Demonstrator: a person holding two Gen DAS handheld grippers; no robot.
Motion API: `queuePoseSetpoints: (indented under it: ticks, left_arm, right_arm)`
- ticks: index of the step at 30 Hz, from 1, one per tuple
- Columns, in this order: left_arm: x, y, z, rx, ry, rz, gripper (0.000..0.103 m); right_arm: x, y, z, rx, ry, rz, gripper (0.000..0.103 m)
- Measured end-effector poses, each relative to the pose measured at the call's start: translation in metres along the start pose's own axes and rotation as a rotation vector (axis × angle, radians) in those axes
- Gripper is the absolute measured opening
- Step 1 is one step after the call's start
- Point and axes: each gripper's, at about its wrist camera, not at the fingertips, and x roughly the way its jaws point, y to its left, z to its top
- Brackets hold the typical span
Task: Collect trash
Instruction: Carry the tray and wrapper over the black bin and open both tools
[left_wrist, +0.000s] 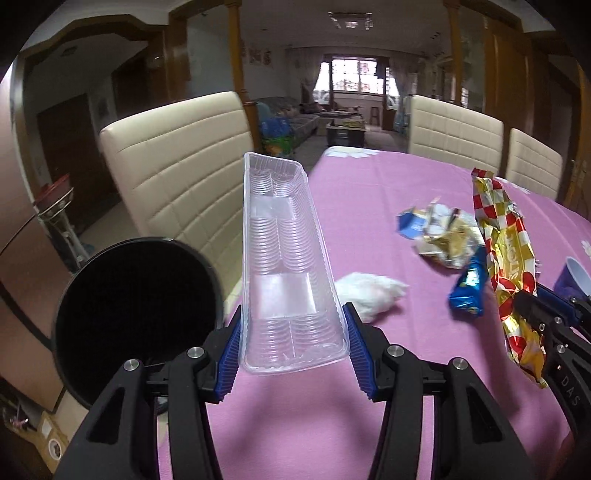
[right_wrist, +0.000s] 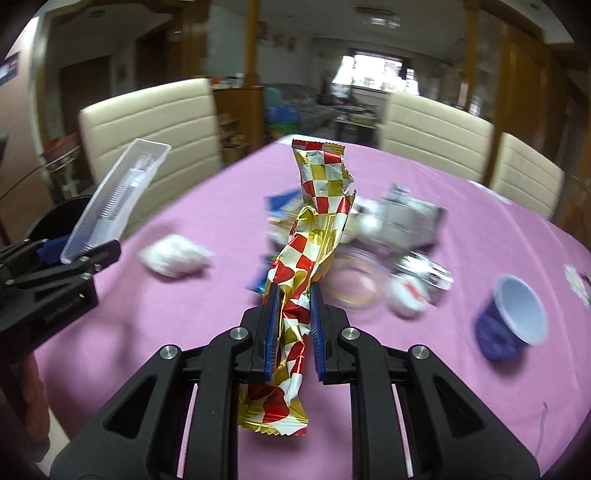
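Observation:
My left gripper (left_wrist: 293, 325) is shut on a long clear plastic tray (left_wrist: 284, 254) and holds it tilted up above the table's left edge, next to a black round bin (left_wrist: 136, 310). It also shows in the right wrist view (right_wrist: 79, 260) with the tray (right_wrist: 118, 195). My right gripper (right_wrist: 293, 291) is shut on a red, gold and white checked wrapper (right_wrist: 314, 221), lifted over the pink tablecloth (right_wrist: 147, 332). That wrapper also shows in the left wrist view (left_wrist: 506, 251).
On the table lie a white tissue wad (left_wrist: 369, 291), a blue wrapper (left_wrist: 469, 288), crumpled foil wrappers (left_wrist: 439, 236), a tipped purple cup (right_wrist: 513, 314), a clear lid (right_wrist: 354, 280) and silver packets (right_wrist: 413, 218). Cream chairs (left_wrist: 177, 162) stand around the table.

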Motion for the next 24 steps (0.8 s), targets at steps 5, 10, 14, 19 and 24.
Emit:
queuePoseSetpoints:
  ticks: [5, 10, 14, 19, 24]
  left_arm:
    - [0.004, 0.034, -0.006, -0.035, 0.009, 0.072, 0.05]
    - [0.005, 0.069, -0.014, -0.085, 0.022, 0.123, 0.05]
    - [0.006, 0.095, -0.019, -0.116, 0.028, 0.183, 0.05]
    - [0.004, 0.12, -0.023, -0.135, 0.021, 0.24, 0.052]
    - [0.01, 0.138, -0.028, -0.167, 0.024, 0.235, 0.052]
  right_arm:
    - [0.016, 0.043, 0.014, -0.074, 0.016, 0.09, 0.017]
    - [0.029, 0.092, 0.026, -0.149, 0.032, 0.165, 0.017]
    - [0.037, 0.127, 0.036, -0.2, 0.037, 0.229, 0.017]
    - [0.05, 0.165, 0.045, -0.225, 0.071, 0.307, 0.017]
    - [0.06, 0.196, 0.052, -0.249, 0.083, 0.345, 0.017]
